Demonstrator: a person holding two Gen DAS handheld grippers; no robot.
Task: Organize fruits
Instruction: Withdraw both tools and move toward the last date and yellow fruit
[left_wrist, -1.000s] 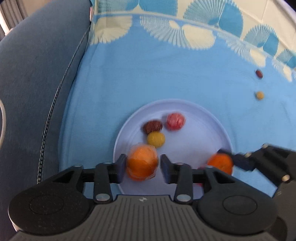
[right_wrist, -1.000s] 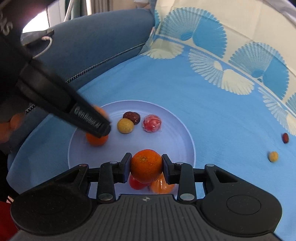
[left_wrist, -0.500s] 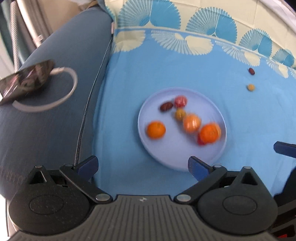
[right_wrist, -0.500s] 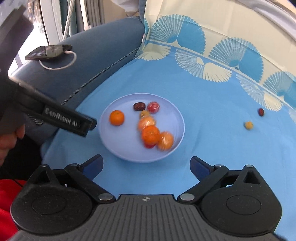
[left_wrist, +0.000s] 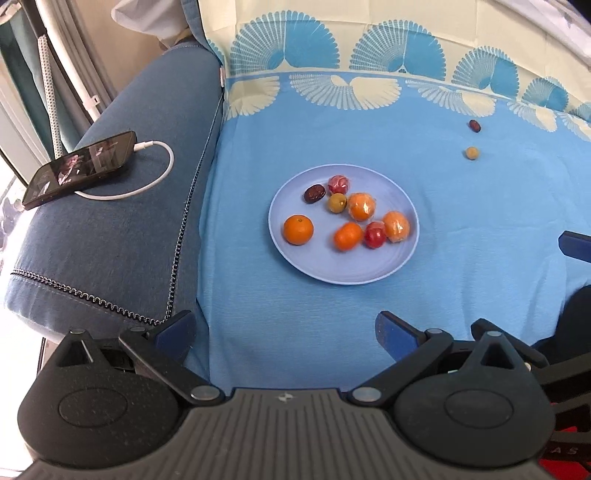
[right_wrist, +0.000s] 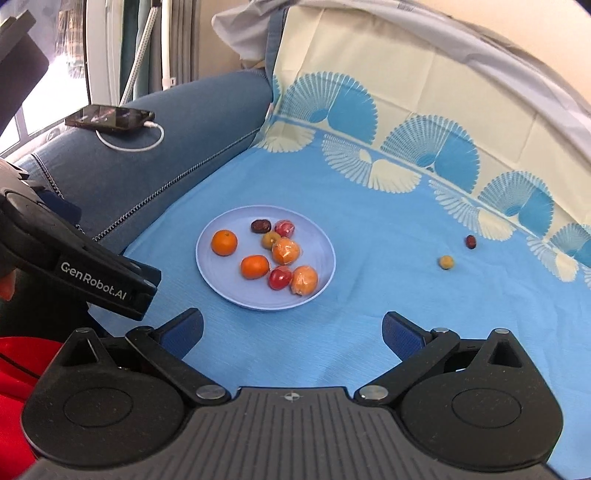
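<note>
**A:** Starting closest in, how were the grippers set?

**B:** Both were spread wide and held nothing. The left gripper (left_wrist: 284, 328) hung over the blue cloth (left_wrist: 480, 229) short of the plate; the right gripper (right_wrist: 291, 328) did the same from its own side.

**A:** And the fruit?

**B:** Most of it sat on the pale blue plate (left_wrist: 325, 271): a bare orange (left_wrist: 298, 229) alone at the left, a second orange (left_wrist: 347, 236) touching a red wrapped fruit (left_wrist: 375, 235), two film-wrapped oranges (left_wrist: 362, 206), a greenish-yellow fruit (left_wrist: 337, 202), a dark date (left_wrist: 314, 193) and another red one (left_wrist: 338, 184) at the far rim.

**A:** So nearly done?

**B:** I judged it mostly done. Two pieces lay well apart from the plate, farther out on the cloth: a small yellow fruit (left_wrist: 471, 153) and, beyond it, a dark red date (left_wrist: 474, 126). Those were left.

**A:** Did the views differ?

**B:** The right wrist view showed the left gripper's side, with its printed lettering, and red cloth below. The left view caught only a blue fingertip of the right gripper at its edge, but showed the phone (left_wrist: 79, 166) and cable on the sofa arm (left_wrist: 122, 236) more plainly.
</note>
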